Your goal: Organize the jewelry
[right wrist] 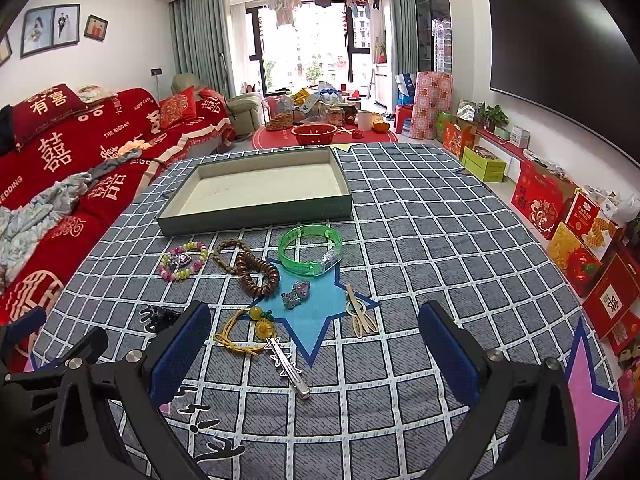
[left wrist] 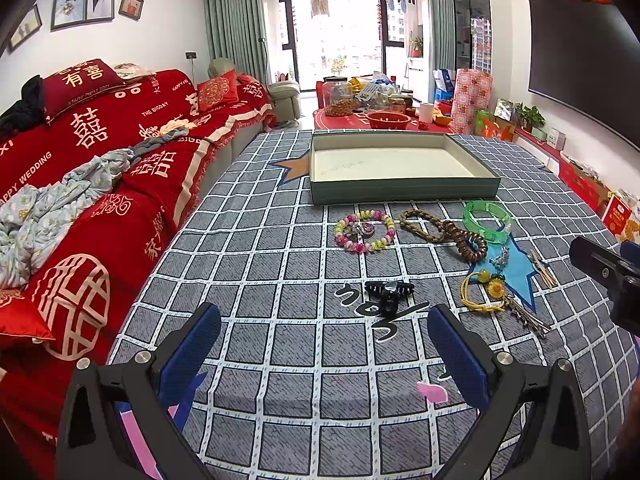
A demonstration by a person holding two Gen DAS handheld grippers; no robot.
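Note:
Jewelry lies on a grey checked cloth before an empty green tray (left wrist: pixel 404 192) (right wrist: pixel 256 216). A pink-yellow bead bracelet (left wrist: pixel 365 231) (right wrist: pixel 183 261), brown wooden beads (left wrist: pixel 448 232) (right wrist: pixel 256 270), a green bangle (left wrist: pixel 486 216) (right wrist: pixel 310 246), a sparkly brooch (right wrist: pixel 295 295), a yellow cord with a sunflower charm (left wrist: pixel 482 292) (right wrist: pixel 244 330), a silver hair clip (right wrist: pixel 288 368), a beige clip (right wrist: pixel 360 314) and a black claw clip (left wrist: pixel 389 296). My left gripper (left wrist: pixel 324 344) is open, just short of the black claw clip. My right gripper (right wrist: pixel 316 344) is open near the silver hair clip.
A red sofa (left wrist: pixel 100 168) with crumpled clothes runs along the left of the cloth. Red gift boxes (right wrist: pixel 580 232) line the right wall under a television. A cluttered red table (left wrist: pixel 380 116) stands behind the tray. The right gripper's body (left wrist: pixel 612 276) shows at the left view's right edge.

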